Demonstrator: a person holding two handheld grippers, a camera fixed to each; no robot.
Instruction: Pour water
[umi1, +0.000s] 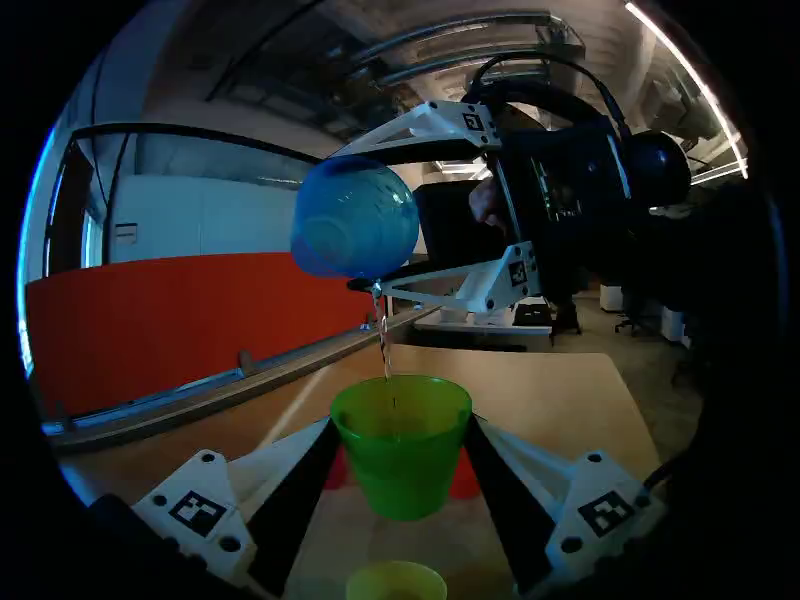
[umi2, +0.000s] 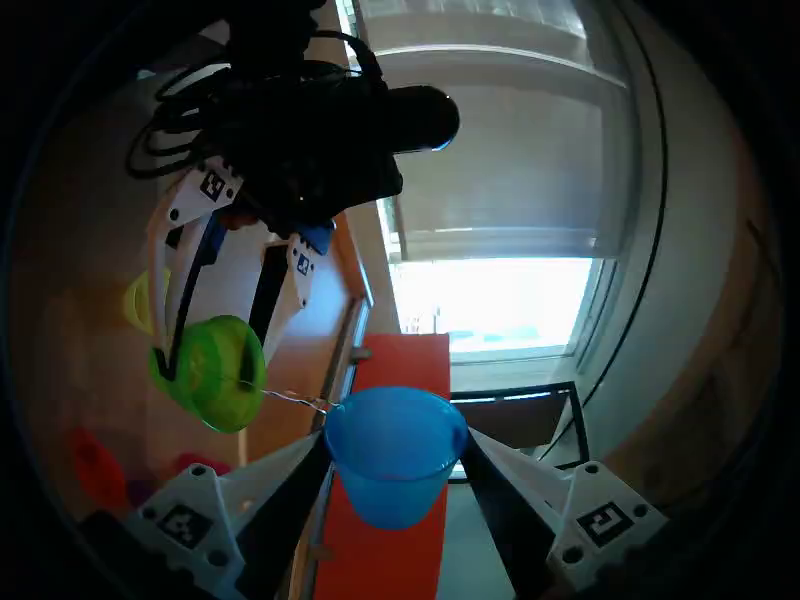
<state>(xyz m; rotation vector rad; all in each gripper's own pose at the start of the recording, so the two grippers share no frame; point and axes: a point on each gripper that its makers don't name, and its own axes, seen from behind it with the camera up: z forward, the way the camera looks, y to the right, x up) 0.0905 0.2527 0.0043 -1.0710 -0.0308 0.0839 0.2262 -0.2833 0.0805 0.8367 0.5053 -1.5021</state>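
Observation:
In the left gripper view my left gripper (umi1: 402, 462) is shut on a green cup (umi1: 401, 440), held upright above the wooden table (umi1: 560, 390). Above it the right gripper (umi1: 392, 218) holds a blue cup (umi1: 352, 217) tipped over, and a thin stream of water (umi1: 382, 340) falls from its rim into the green cup. In the right gripper view my right gripper (umi2: 395, 470) is shut on the blue cup (umi2: 393, 458). A thread of water (umi2: 295, 398) runs from it to the green cup (umi2: 210, 372), which the left gripper (umi2: 215, 345) grips.
A yellow cup (umi1: 396, 581) stands on the table below the green one, seen too as a yellow cup (umi2: 138, 300). Red and pink cups (umi2: 98, 465) lie nearby. An orange wall panel (umi1: 190, 320) lines the table's far side. A bright window (umi2: 490, 305) lies beyond.

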